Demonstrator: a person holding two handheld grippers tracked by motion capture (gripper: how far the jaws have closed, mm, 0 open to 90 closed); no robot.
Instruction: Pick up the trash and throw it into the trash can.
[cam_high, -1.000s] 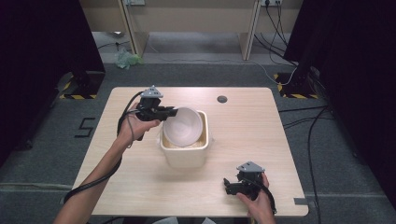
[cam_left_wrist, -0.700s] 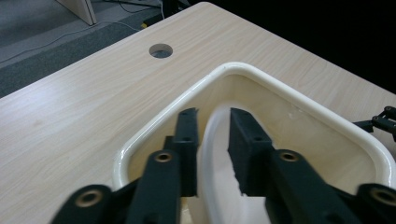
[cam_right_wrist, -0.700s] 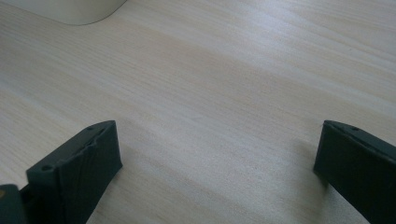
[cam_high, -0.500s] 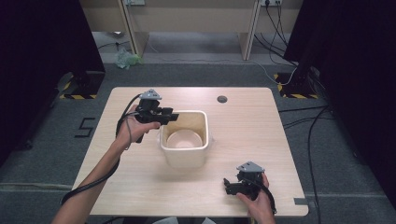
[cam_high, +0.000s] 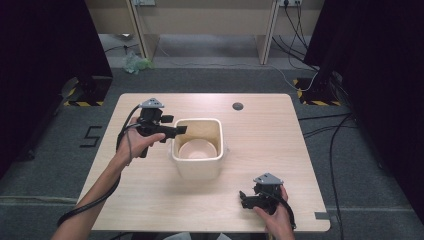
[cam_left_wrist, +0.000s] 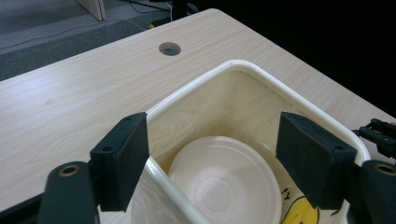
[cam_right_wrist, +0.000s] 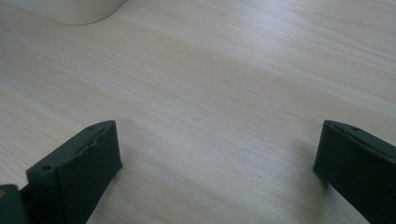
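A cream square tub (cam_high: 197, 160) sits near the middle of the light wood-grain table (cam_high: 280, 150), with a white bowl (cam_high: 197, 149) lying flat on its bottom. From the left gripper view the bowl (cam_left_wrist: 224, 179) is upright, its ringed inside facing up, and a bit of yellow print shows on the tub's inner wall beside it.

The left gripper (cam_high: 181, 129) hangs at the tub's left rim, held by the person's left hand (cam_high: 140, 142). Its jaws stand wide apart with nothing between them; in its own view one jaw is outside the tub's near corner and the other over the inside, so they straddle the rim (cam_left_wrist: 243, 70) without clearly touching it.

The right gripper (cam_high: 245, 200) rests low near the table's front edge, well apart from the tub, in the right hand (cam_high: 275, 215). Its jaws are also spread wide over bare wood, and the tub's rounded base (cam_right_wrist: 70, 11) shows at the top of its view.

A small round cable hole (cam_high: 238, 106) sits in the tabletop beyond the tub, toward the far edge. Grey carpet (cam_high: 350, 165) surrounds the table, with a "5" marked (cam_high: 91, 136) on it to the left. Black curtains close off both sides, yellow-and-black striped bases (cam_high: 82, 97) stand at their feet, cables (cam_high: 325, 125) trail across the floor on the right, and a wooden desk frame (cam_high: 200, 22) stands at the back with a crumpled greenish bag (cam_high: 135, 62) near its leg.
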